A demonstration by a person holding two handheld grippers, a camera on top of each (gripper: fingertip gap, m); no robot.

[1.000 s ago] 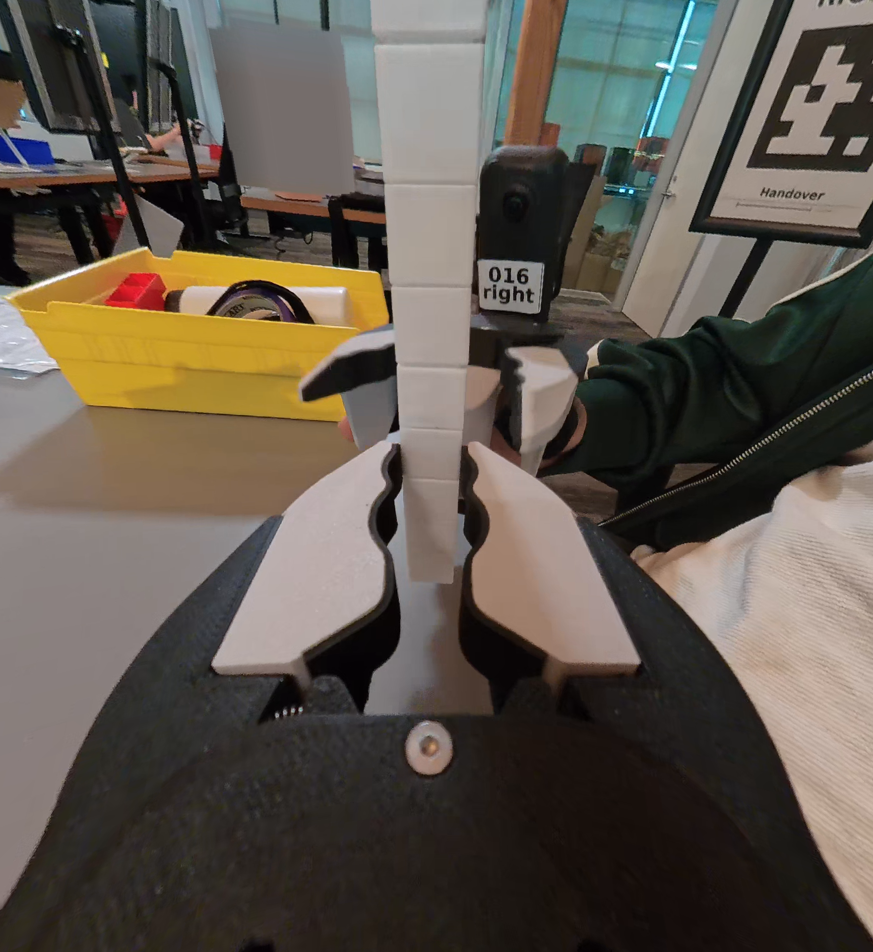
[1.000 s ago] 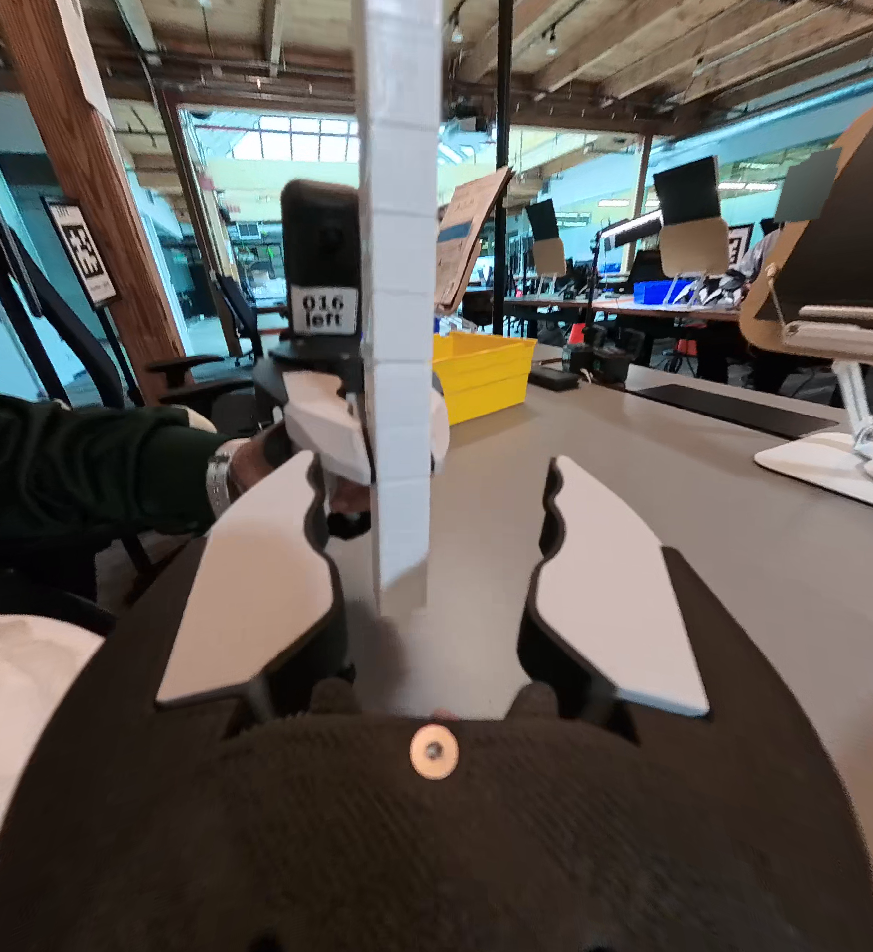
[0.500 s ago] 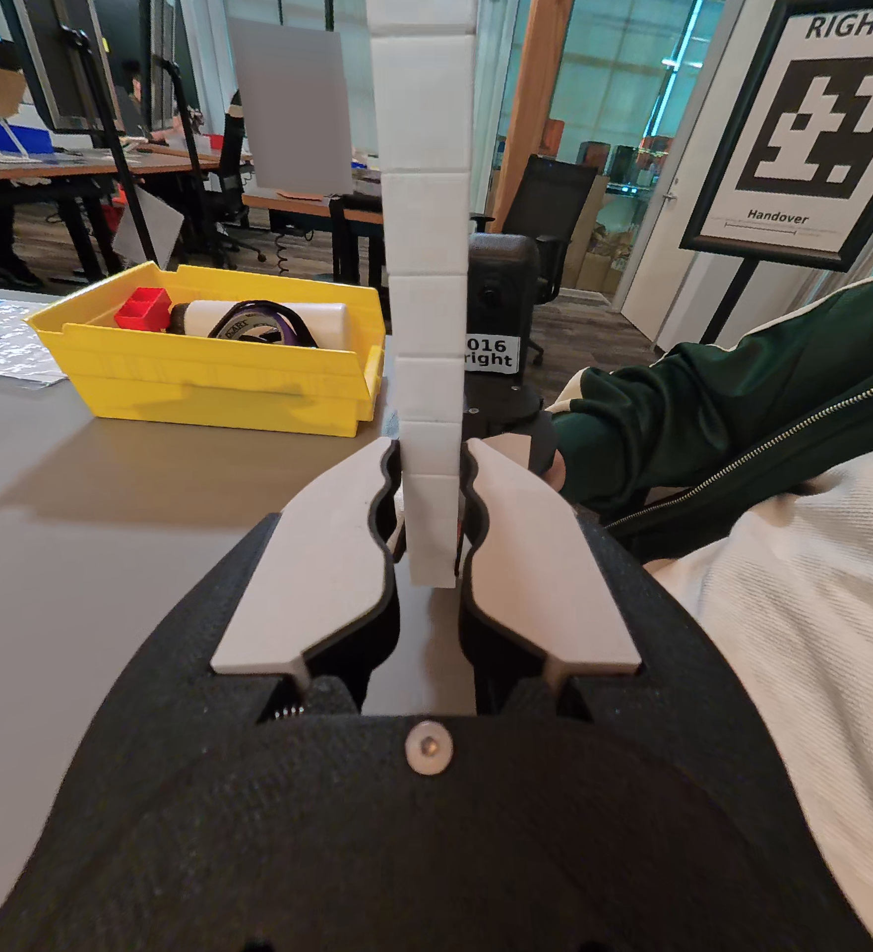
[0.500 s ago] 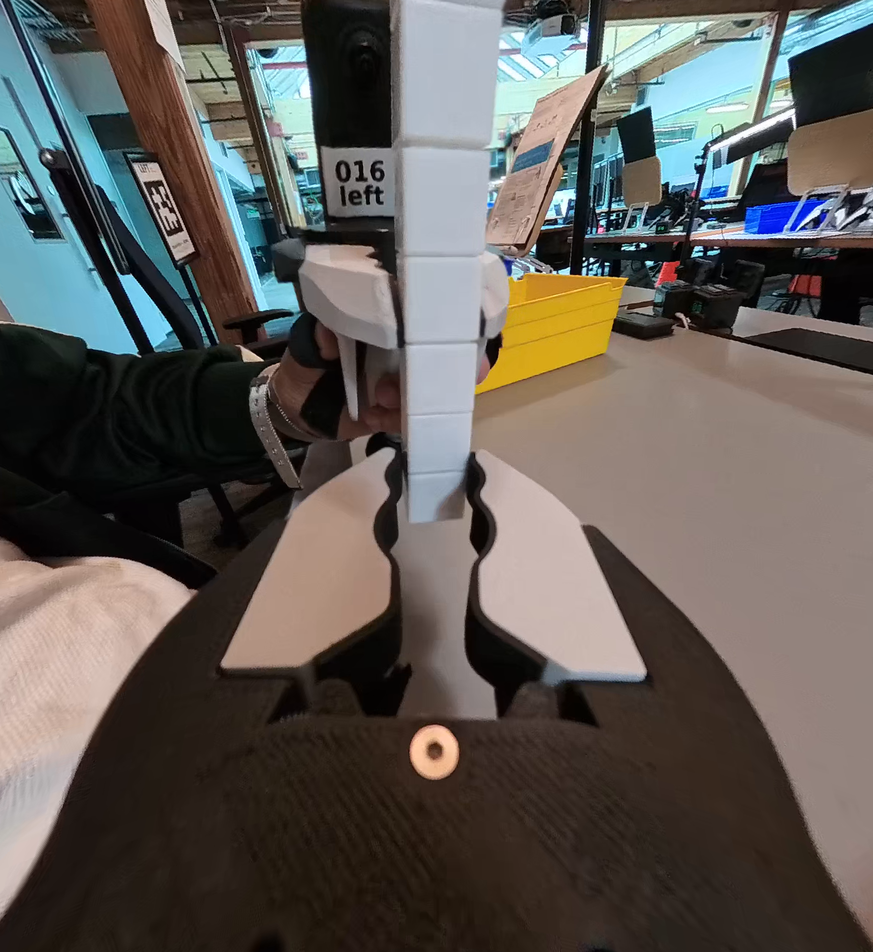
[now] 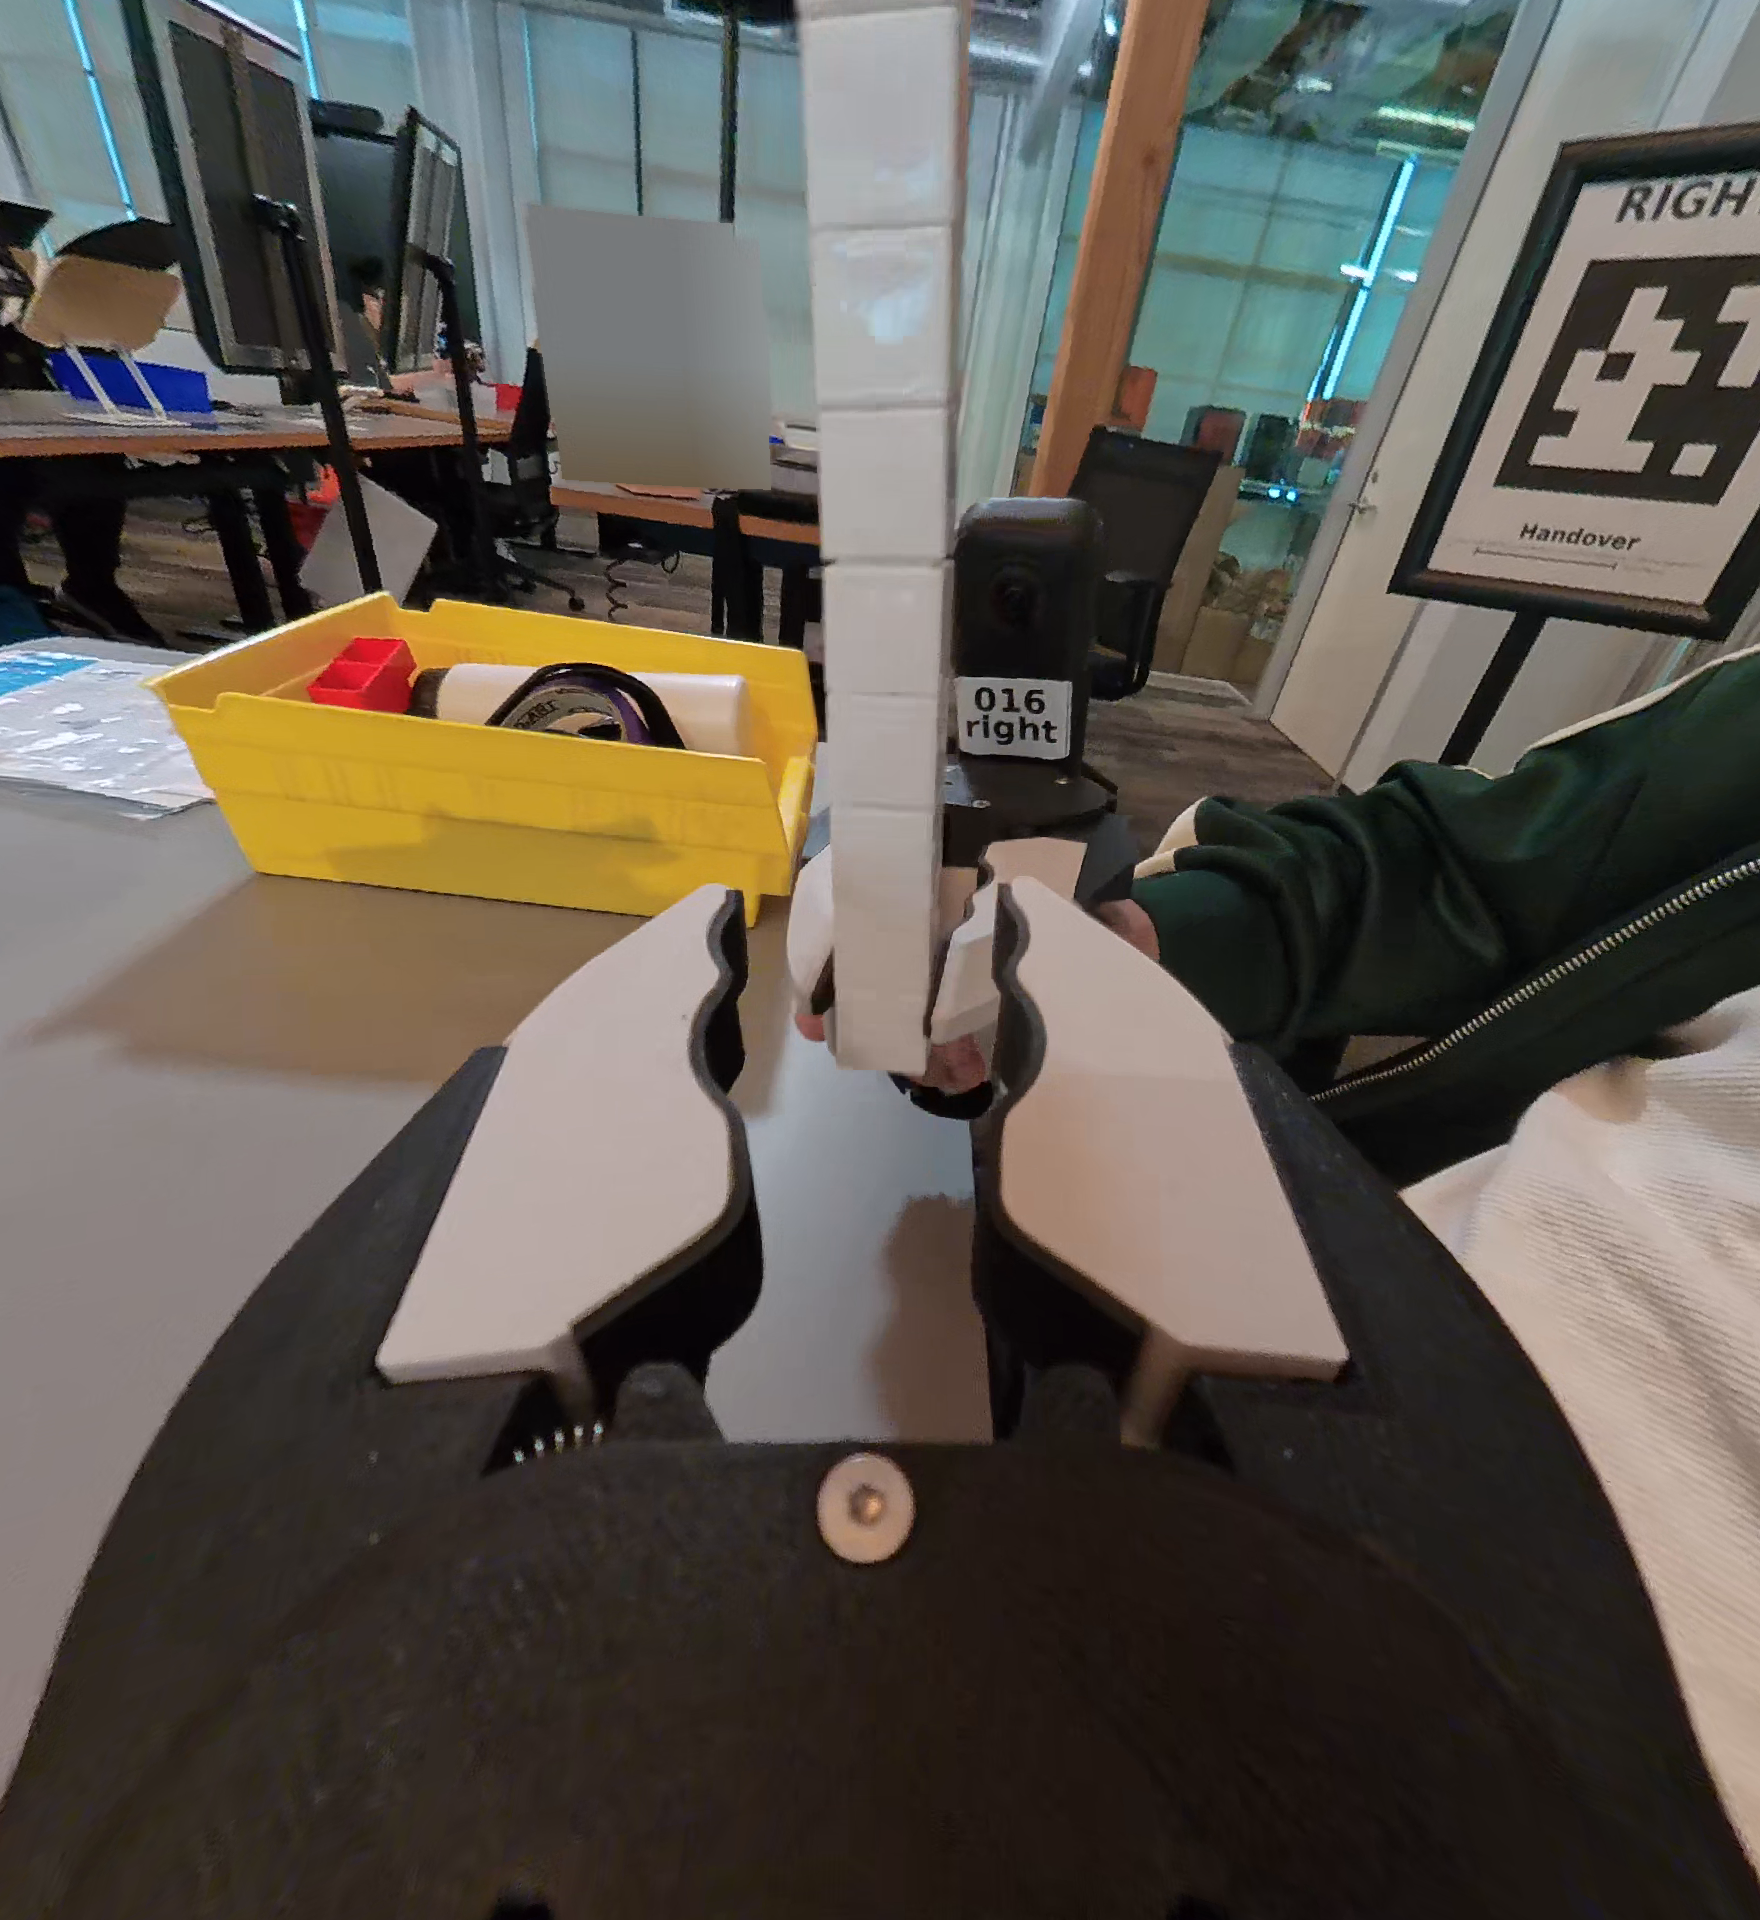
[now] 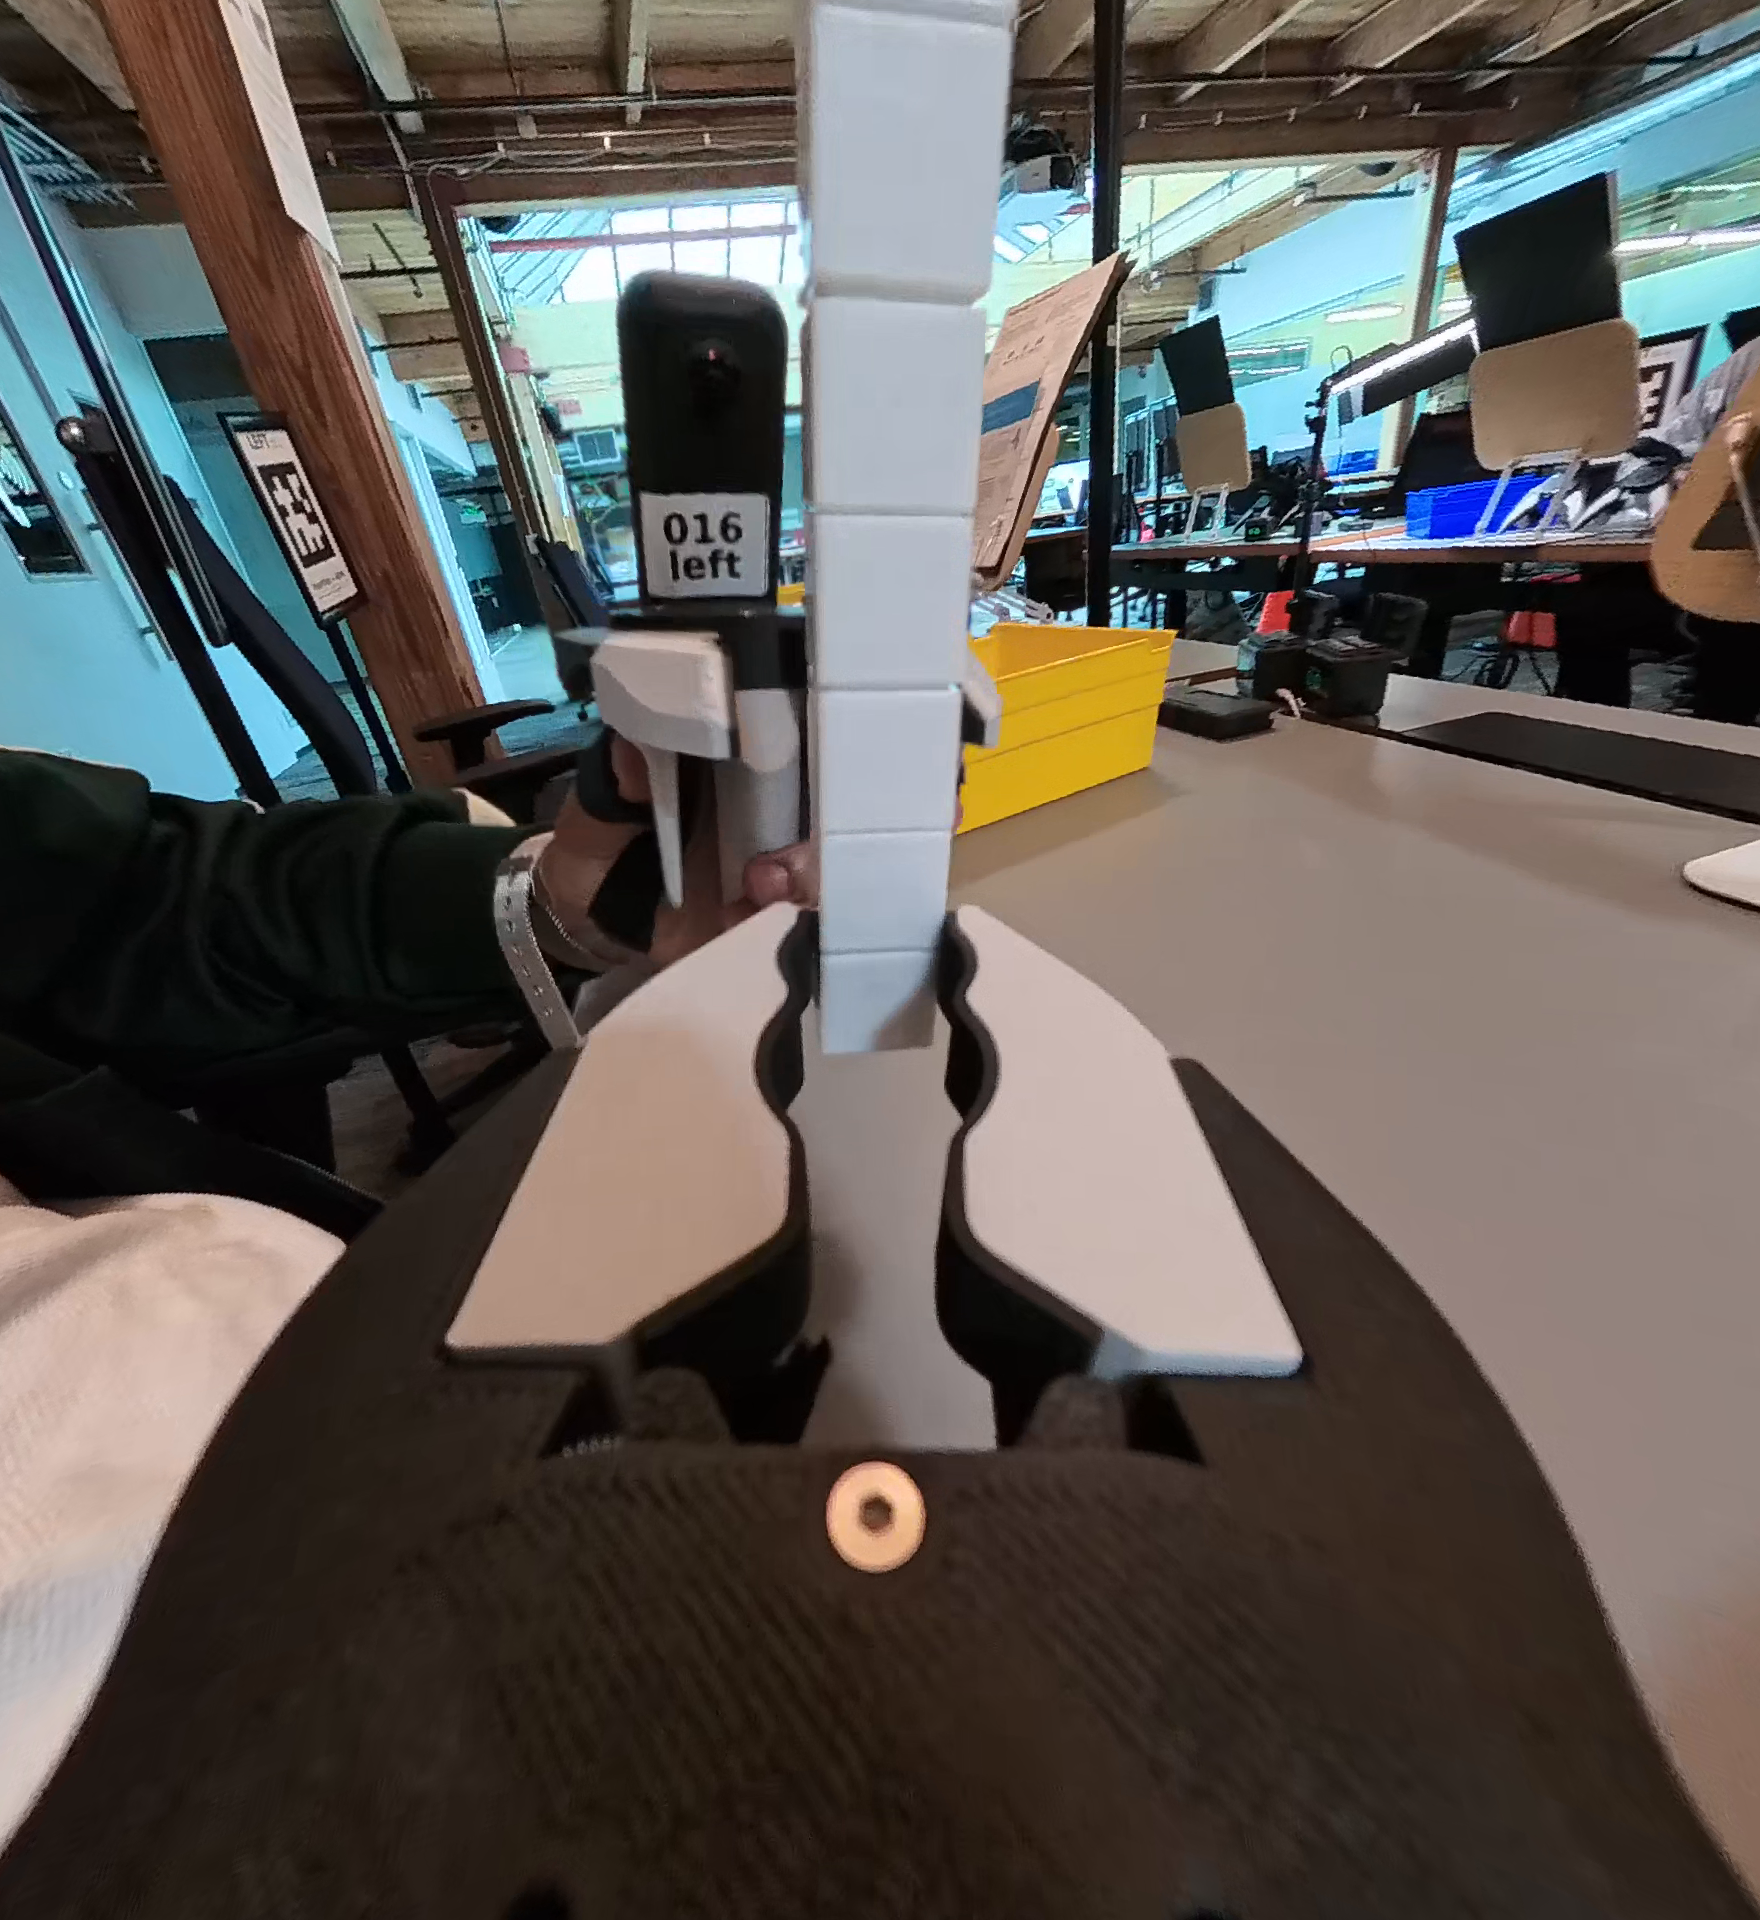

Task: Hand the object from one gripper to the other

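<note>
**White block column clamped in the right tool**

The right tool [image 6: 876, 971] grips the bottom block of a tall, upright column of stacked white cubes [image 6: 891, 582], a finger pressing on each side. Behind it, the left tool [image 6: 793, 717] stands parted, held by a hand [image 6: 647, 883] in a dark green sleeve. A yellow plastic bin [image 6: 1063, 696] sits on the grey tabletop [image 6: 1375, 987].

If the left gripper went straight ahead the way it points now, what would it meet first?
Most likely the white block column, upright just beyond the open left gripper, with the right gripper clamped on its bottom end. Depth is unclear.
</note>
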